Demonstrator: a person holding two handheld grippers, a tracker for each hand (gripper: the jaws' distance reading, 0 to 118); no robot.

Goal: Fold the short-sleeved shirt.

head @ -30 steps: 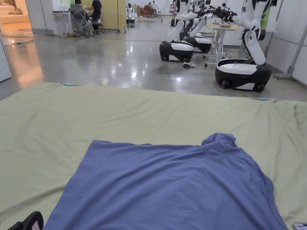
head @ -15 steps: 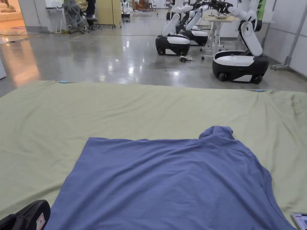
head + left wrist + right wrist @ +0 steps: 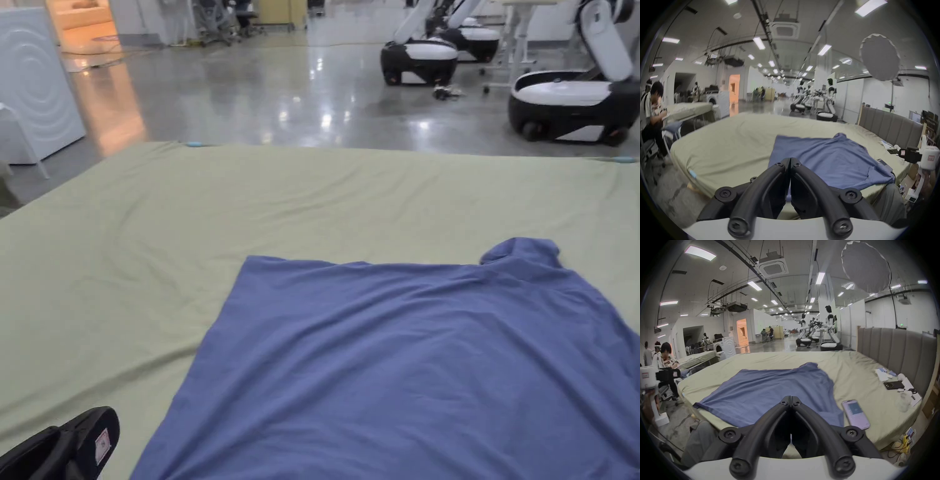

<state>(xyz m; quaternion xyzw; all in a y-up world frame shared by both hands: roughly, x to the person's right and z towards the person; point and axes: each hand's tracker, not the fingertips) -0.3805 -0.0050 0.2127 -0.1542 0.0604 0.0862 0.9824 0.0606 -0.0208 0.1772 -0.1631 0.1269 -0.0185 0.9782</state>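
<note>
A blue short-sleeved shirt (image 3: 412,362) lies spread flat on the pale green bed sheet (image 3: 187,212), one sleeve (image 3: 522,250) bunched up at its far right. The shirt (image 3: 826,159) reaches the bed's near edge, and its hem (image 3: 769,394) hangs slightly over. My left gripper (image 3: 790,160) hovers shut and holds nothing, short of the shirt's near left edge; its black tip (image 3: 94,437) pokes into the head view's bottom left corner. My right gripper (image 3: 791,398) is also shut and empty, above the shirt's near right part. Neither touches the cloth.
A phone (image 3: 855,414) lies on the sheet just right of the shirt. A dark case (image 3: 894,385) and small white items sit near the grey headboard (image 3: 896,350). White wheeled robots (image 3: 575,100) stand beyond the bed. A seated person (image 3: 651,112) is at far left.
The head camera has tipped down and turned left, so the shirt sits further right in the picture. The shirt itself has not moved. The left gripper's tip shows a little more.
</note>
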